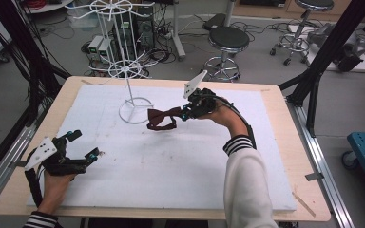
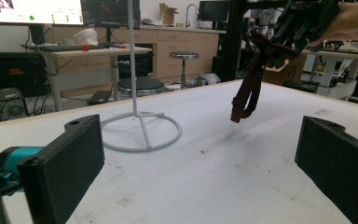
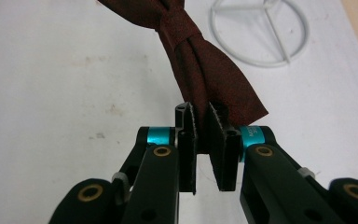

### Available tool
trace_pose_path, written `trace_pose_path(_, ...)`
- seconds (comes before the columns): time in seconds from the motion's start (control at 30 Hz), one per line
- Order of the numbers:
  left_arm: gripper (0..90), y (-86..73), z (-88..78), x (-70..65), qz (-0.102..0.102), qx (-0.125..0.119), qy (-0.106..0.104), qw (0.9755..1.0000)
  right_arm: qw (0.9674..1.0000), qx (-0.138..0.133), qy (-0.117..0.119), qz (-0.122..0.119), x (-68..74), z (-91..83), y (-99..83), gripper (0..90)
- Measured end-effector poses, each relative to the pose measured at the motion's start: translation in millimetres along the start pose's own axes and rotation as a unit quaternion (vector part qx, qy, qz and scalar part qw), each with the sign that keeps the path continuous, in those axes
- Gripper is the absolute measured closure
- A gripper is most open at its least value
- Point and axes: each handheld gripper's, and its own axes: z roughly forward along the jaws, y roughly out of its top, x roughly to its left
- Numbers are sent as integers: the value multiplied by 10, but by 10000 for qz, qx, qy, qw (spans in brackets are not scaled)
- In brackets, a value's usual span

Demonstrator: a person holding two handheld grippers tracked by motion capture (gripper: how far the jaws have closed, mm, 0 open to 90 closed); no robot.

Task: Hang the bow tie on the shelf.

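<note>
We lift a bow tie

Our right gripper (image 1: pixel 186 114) clamps the dark red bow tie (image 1: pixel 161 118) above the table (image 1: pixel 275 142); our left gripper (image 1: pixel 86 146) rests released.

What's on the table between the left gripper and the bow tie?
Nothing: in the high view, bare white mat separates the left gripper from the bow tie.
</note>
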Motion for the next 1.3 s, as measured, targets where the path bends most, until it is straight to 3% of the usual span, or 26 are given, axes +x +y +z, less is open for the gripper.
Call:
trace_pose_path(0.13,17,67,42,-6,15,-5,-100,9999,9992,-385,-31,87,63,-96,-48,826)
trace_pose_path(0.23,17,110,71,-8,41,45,-173,9998,9992,-351,-31,185,101,-136,-51,824)
trace_pose_path(0.43,17,271,162,-38,91,52,-424,9990,9972,-730,-54,171,243,-310,44,823)
trace_pose_path(0.53,17,398,222,-61,167,36,-619,9979,9966,-805,-32,165,301,-333,81,823)
trace_pose_path(0.77,17,537,288,-76,222,82,-824,9963,9950,-966,-59,237,392,-356,41,823)
trace_pose_path(0.87,17,600,332,-93,264,133,-951,9950,9943,-987,-48,394,427,-354,15,821)
trace_pose_path(0.93,17,668,388,-128,364,190,-1083,9933,9935,-1069,-49,391,454,-357,8,821)
trace_pose_path(1.17,17,768,475,-172,398,201,-1271,9909,9922,-1179,-32,407,522,-333,29,820)
trace_pose_path(1.3,17,856,543,-209,436,291,-1456,9880,9917,-1214,-23,416,550,-310,60,819)
